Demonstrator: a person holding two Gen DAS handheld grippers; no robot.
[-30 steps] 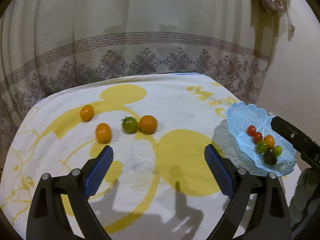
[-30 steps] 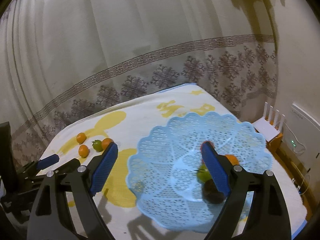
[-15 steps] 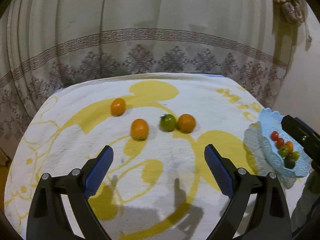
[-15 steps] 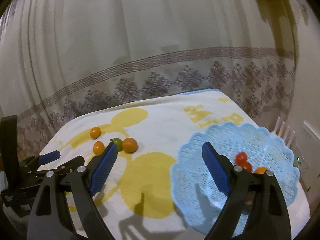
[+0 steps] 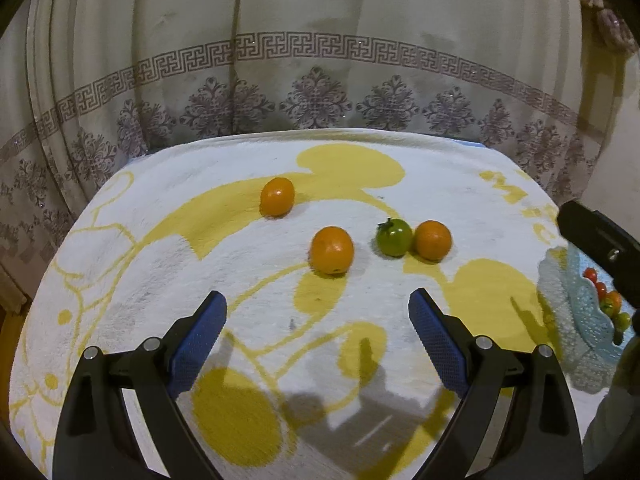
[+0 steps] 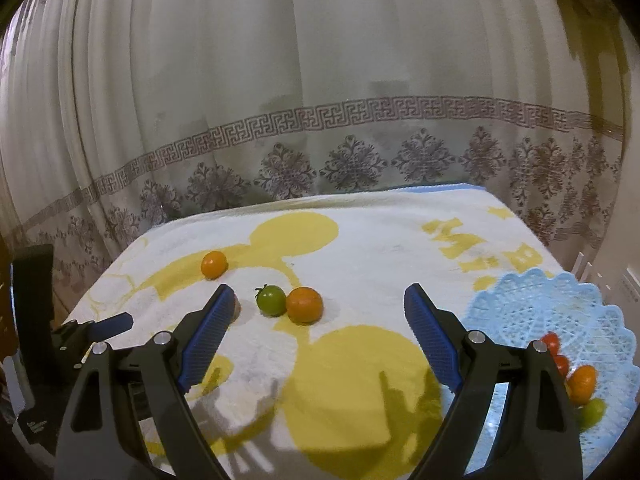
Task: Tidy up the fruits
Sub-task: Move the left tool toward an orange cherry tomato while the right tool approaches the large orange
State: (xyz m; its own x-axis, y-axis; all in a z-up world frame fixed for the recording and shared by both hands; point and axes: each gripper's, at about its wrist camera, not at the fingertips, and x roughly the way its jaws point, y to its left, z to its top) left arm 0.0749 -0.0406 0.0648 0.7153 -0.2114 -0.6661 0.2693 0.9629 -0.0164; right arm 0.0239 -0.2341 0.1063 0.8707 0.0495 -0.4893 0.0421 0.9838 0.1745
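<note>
Looked out along two hand-held tools over a tabletop (image 5: 180, 264) draped in white towelling with a yellow cartoon print, backed by a patterned curtain (image 5: 320, 60).

Left tool (image 5: 316, 296): held wide, blue pads well apart, nothing between them. Tilted down toward the loose fruit, with the middle orange (image 5: 332, 250) just beyond the gap and roughly centred in it. Judged the likeliest next pick, hence the broad stance, wide enough to pass either side of a round fruit.

Other loose fruit on the tabletop: far orange (image 5: 277, 197), up and to the left, set apart. Green tomato (image 5: 394, 237) and right-hand orange (image 5: 433, 240) side by side, touching or nearly so, to the right of the middle orange.

Right tool (image 6: 319, 290): likewise spread wide and empty, poised above the tabletop between the loose fruit and the blue basket (image 6: 532, 280). Framed the green tomato and right-hand orange between its pads, farther off.

Blue basket: lacy plastic, parked at the right edge of the tabletop, well apart from the loose four. Already loaded with small red tomatoes (image 6: 552, 340), one basket orange (image 6: 582, 384) and a greenish fruit (image 6: 592, 410), bunched low in the bowl where round things settle.

Judged partway done: four pieces left to carry across. Risk: round fruit on soft towelling, apt to roll if nudged by one pad first.
</note>
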